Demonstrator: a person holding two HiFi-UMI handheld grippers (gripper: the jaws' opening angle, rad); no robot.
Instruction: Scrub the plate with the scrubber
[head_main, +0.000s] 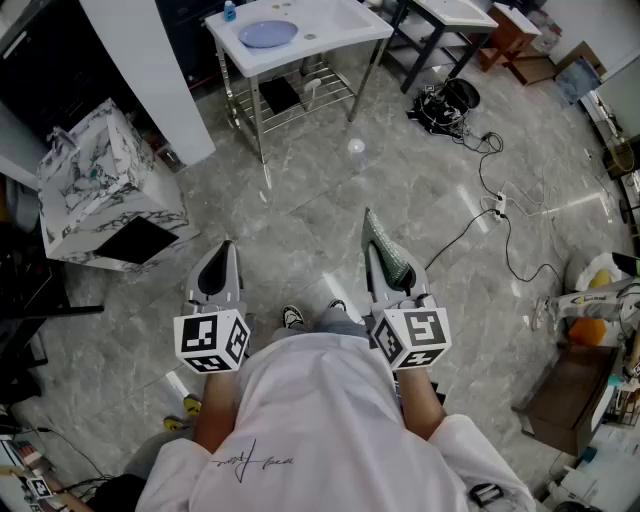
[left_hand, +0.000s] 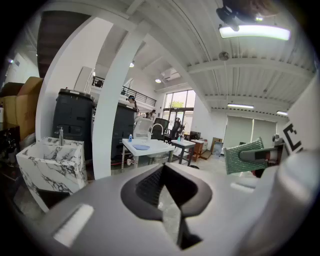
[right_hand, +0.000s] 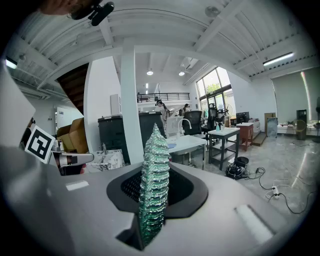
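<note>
A pale blue plate lies on a white sink table far ahead of me, also seen small in the left gripper view as the plate. My right gripper is shut on a green scrubber, which stands upright on edge between its jaws. In the right gripper view, the scrubber rises from the right gripper. My left gripper is held level beside it, shut with nothing in it; the left gripper sees the scrubber at its right. Both grippers are at waist height, far from the plate.
A marble-patterned sink cabinet stands at the left, with a white pillar behind it. Black cables and a power strip trail over the grey floor at the right. A small blue bottle stands on the sink table. A second table is beyond.
</note>
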